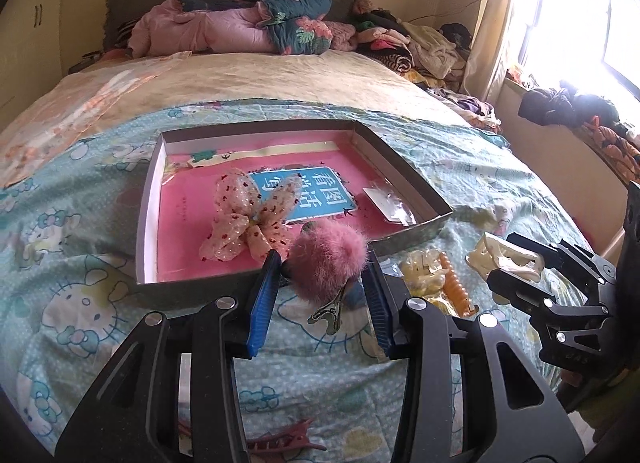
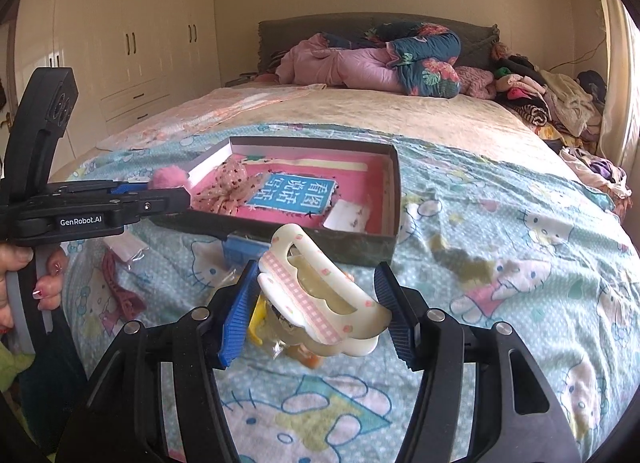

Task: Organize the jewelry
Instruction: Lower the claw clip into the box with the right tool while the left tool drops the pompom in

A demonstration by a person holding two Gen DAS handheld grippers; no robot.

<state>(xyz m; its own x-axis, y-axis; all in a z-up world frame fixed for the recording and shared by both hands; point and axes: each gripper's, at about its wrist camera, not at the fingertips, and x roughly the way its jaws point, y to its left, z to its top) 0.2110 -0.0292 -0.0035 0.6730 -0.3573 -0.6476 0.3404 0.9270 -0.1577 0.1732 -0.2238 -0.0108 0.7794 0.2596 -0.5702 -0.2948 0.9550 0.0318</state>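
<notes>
A shallow grey box (image 1: 416, 237) with a pink lining lies on the bed; it also shows in the right wrist view (image 2: 360, 251). Inside it lie a spotted fabric bow (image 1: 248, 219) and a small clear packet (image 1: 390, 203). My left gripper (image 1: 322, 283) is shut on a pink fluffy pom-pom hair clip (image 1: 328, 259), held just above the box's near edge. My right gripper (image 2: 316, 303) is shut on a cream claw clip (image 2: 316, 299) with a pink checked band, held above the bedspread in front of the box. The right gripper also shows in the left wrist view (image 1: 516, 267).
A yellow clip and an orange clip in clear wrap (image 1: 440, 283) lie on the Hello Kitty bedspread (image 1: 80, 303) right of the box. A dark red claw clip (image 1: 280, 441) lies near me. Folded quilts (image 1: 248, 27) and a clothes pile (image 1: 420, 47) sit at the bed's head.
</notes>
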